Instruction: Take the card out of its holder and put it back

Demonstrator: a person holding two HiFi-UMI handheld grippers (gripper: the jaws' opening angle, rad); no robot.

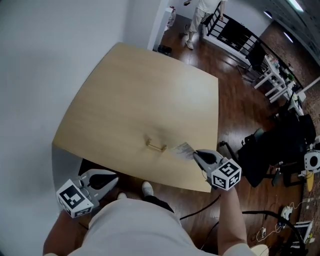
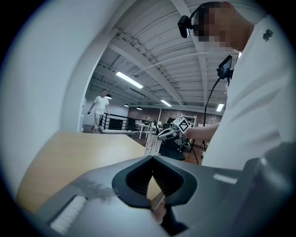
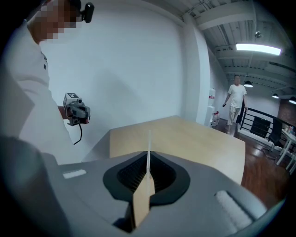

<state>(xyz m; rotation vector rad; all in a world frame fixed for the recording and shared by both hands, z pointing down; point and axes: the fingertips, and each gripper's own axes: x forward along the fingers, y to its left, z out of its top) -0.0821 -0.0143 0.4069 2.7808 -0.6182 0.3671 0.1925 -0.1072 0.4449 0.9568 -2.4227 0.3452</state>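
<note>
The right gripper (image 1: 196, 154) is clamped on the card (image 1: 184, 149), its jaws pressed together with the thin white sheet pinched between them. In the right gripper view the card (image 3: 148, 148) stands edge-on and upright out of the closed jaws of that gripper (image 3: 148, 159). It hangs over the near right part of the pale wooden table (image 1: 150, 90), clear of its holder (image 1: 156, 146), a small wooden piece that sits on the tabletop just to the left of the card and apart from it. The left gripper (image 1: 116, 177) is held off the near edge of the table, well away from the holder; its own view shows the jaws of the left gripper (image 2: 151, 158) meeting at the tips with nothing between them. Across the room, on the dark wooden floor (image 1: 235, 115), another person (image 1: 202, 15) in light clothes is near a black railing (image 1: 230, 30).
</note>
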